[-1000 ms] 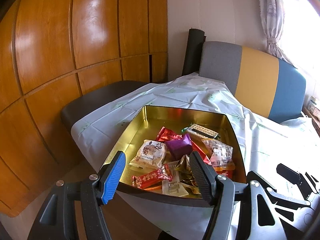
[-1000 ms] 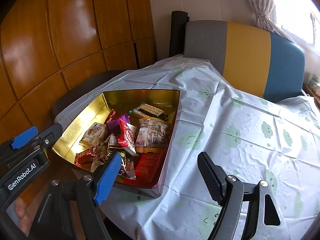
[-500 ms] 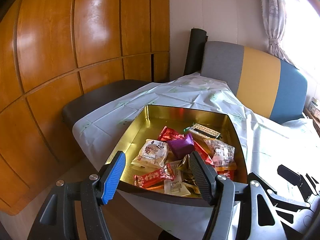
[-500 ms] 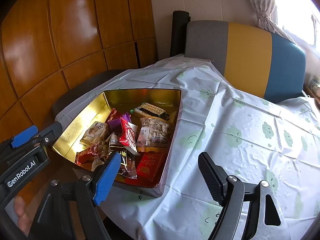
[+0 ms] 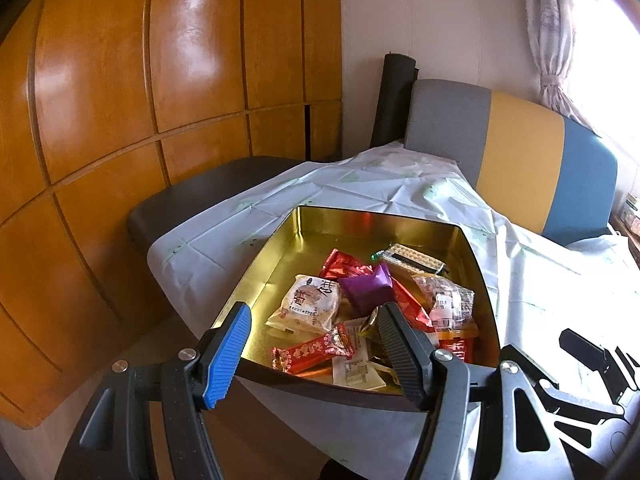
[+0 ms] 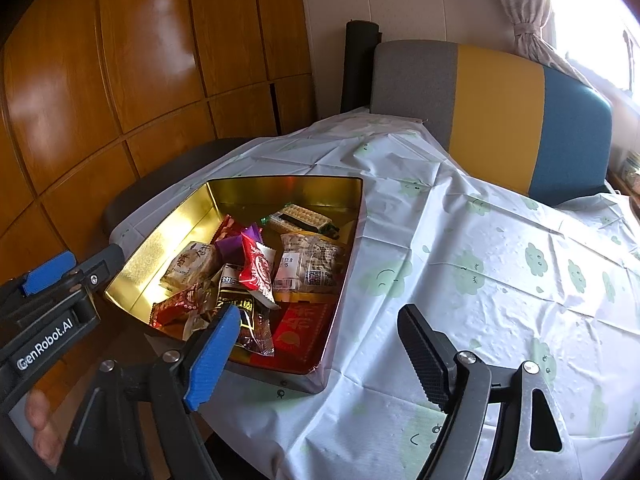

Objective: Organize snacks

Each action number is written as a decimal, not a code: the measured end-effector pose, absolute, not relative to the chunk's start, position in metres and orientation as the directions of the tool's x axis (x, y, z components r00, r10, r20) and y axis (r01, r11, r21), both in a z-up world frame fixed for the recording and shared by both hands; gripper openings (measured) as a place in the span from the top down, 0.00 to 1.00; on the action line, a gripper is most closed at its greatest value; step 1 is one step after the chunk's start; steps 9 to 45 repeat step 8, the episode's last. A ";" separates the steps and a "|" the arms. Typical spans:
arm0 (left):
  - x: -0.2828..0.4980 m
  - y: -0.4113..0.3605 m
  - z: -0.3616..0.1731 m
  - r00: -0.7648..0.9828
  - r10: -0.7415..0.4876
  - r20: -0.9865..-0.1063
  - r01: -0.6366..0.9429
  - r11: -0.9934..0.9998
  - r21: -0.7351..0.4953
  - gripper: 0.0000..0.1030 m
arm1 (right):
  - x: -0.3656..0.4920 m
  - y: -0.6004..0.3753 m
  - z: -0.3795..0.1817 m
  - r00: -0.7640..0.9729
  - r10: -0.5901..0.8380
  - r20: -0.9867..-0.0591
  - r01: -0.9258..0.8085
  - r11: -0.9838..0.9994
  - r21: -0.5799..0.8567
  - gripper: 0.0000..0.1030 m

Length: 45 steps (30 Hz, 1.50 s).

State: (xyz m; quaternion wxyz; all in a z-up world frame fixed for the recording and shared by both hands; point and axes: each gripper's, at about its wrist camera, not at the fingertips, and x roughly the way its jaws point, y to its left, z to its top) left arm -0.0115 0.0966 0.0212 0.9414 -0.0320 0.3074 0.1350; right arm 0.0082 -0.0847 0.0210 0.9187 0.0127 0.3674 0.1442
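Observation:
A gold metal tin (image 5: 352, 224) (image 6: 280, 188) stands at the table's near left corner and holds several wrapped snacks: a pale pastry pack (image 5: 310, 300), a purple packet (image 5: 366, 286), a red bar (image 5: 312, 354), a wafer pack (image 6: 302, 216) and a clear cookie bag (image 6: 310, 264). My left gripper (image 5: 316, 354) is open and empty, just short of the tin's near rim. My right gripper (image 6: 320, 356) is open and empty, over the tin's near right corner. The left gripper (image 6: 60, 280) also shows at the left of the right wrist view.
The table wears a white cloth with green cloud prints (image 6: 500, 264). A grey, yellow and blue sofa back (image 6: 500, 96) stands behind it. A dark seat (image 5: 208, 196) lies left of the table below wooden wall panels (image 5: 160, 80). A curtain (image 5: 548, 32) hangs by the window.
Both grippers have drifted slightly; the tin sits a touch further right in each view. Both stay open and empty. The snacks have not moved.

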 end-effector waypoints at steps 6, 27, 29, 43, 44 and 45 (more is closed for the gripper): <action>-0.013 0.095 0.023 0.790 0.242 -0.563 -0.268 0.963 0.036 0.46 | 0.013 -0.096 0.023 0.694 0.273 -0.667 -0.239 0.960 0.144 0.21; -0.012 0.097 0.023 0.789 0.234 -0.568 -0.265 0.964 0.028 0.46 | 0.021 -0.114 0.025 0.700 0.253 -0.667 -0.198 0.967 0.160 0.21; -0.012 0.097 0.023 0.789 0.234 -0.568 -0.265 0.964 0.028 0.46 | 0.021 -0.114 0.025 0.700 0.253 -0.667 -0.198 0.967 0.160 0.21; -0.012 0.097 0.023 0.789 0.234 -0.568 -0.265 0.964 0.028 0.46 | 0.021 -0.114 0.025 0.700 0.253 -0.667 -0.198 0.967 0.160 0.21; -0.012 0.097 0.023 0.789 0.234 -0.568 -0.265 0.964 0.028 0.46 | 0.021 -0.114 0.025 0.700 0.253 -0.667 -0.198 0.967 0.160 0.21; -0.012 0.097 0.023 0.789 0.234 -0.568 -0.265 0.964 0.028 0.46 | 0.021 -0.114 0.025 0.700 0.253 -0.667 -0.198 0.967 0.160 0.21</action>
